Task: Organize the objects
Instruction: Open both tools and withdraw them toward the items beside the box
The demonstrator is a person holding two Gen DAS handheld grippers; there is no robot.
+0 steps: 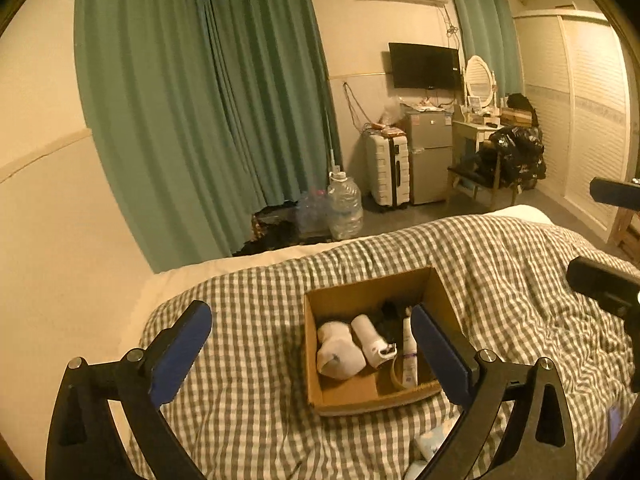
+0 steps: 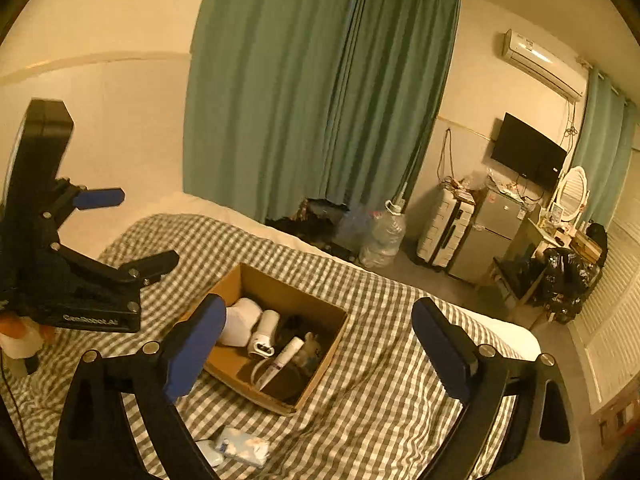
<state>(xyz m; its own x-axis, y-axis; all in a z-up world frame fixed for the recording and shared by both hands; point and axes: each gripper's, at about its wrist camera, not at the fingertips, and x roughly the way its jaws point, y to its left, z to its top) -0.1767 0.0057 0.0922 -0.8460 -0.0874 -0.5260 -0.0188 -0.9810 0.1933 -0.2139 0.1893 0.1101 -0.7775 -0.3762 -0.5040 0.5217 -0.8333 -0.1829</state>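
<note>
An open cardboard box sits on the checked bed cover. In it lie a white rolled cloth, a white bottle, a slim tube and dark items at the back. My left gripper is open and empty, held above the bed just before the box. My right gripper is open and empty, above the box from its right side. The left gripper also shows in the right wrist view. A pale blue packet lies on the cover in front of the box.
The bed runs along a cream wall with green curtains. Beyond the bed's foot stand a large water jug, a white suitcase, a small fridge and a dressing table with a mirror. An orange and white soft toy lies at the left.
</note>
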